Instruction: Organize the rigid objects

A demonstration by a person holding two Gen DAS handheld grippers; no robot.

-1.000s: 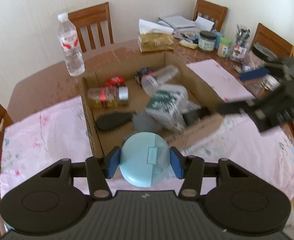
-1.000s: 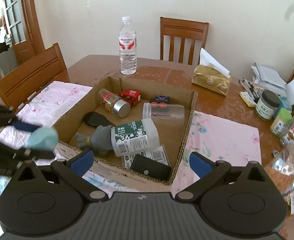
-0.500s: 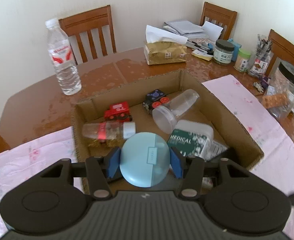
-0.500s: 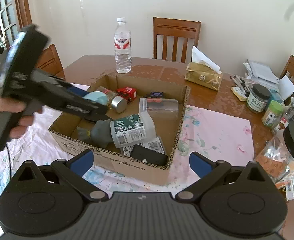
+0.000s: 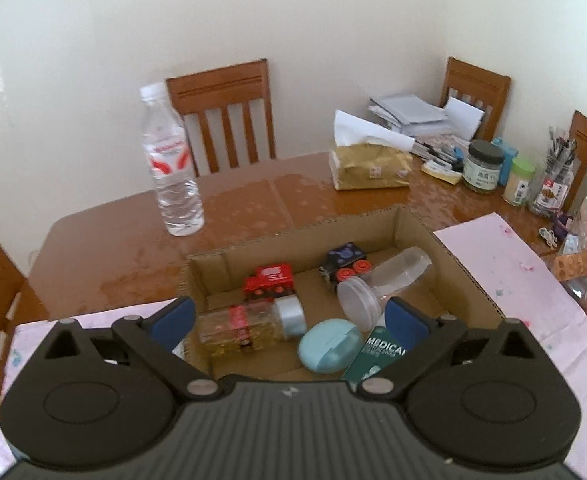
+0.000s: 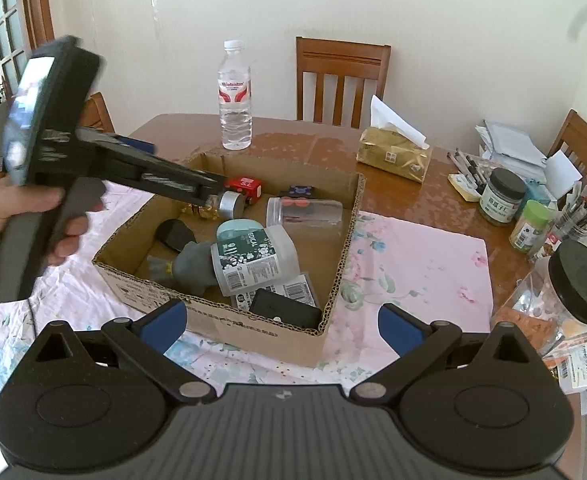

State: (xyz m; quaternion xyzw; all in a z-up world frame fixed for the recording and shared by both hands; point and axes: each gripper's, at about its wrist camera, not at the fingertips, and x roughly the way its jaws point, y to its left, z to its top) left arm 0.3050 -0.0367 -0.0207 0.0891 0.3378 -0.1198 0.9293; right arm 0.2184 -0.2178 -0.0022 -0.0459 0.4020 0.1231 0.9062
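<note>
Left tongs [image 5: 289, 318] opening; blue case [image 5: 330, 344] in box [image 5: 459, 268].

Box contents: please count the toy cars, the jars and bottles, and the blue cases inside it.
Toy cars: 2 (red car, dark car)
Jars and bottles: 3 (glitter jar, clear jar, medical bottle)
Blue case: 1
Total: 6

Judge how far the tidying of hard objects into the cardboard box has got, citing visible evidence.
Done: the round blue case lies in the cardboard box beside the toy cars and jars. In hand: nothing; the left gripper is opening over it, and the right gripper is open. Left: perhaps the water bottle and the jars on the table.
</note>
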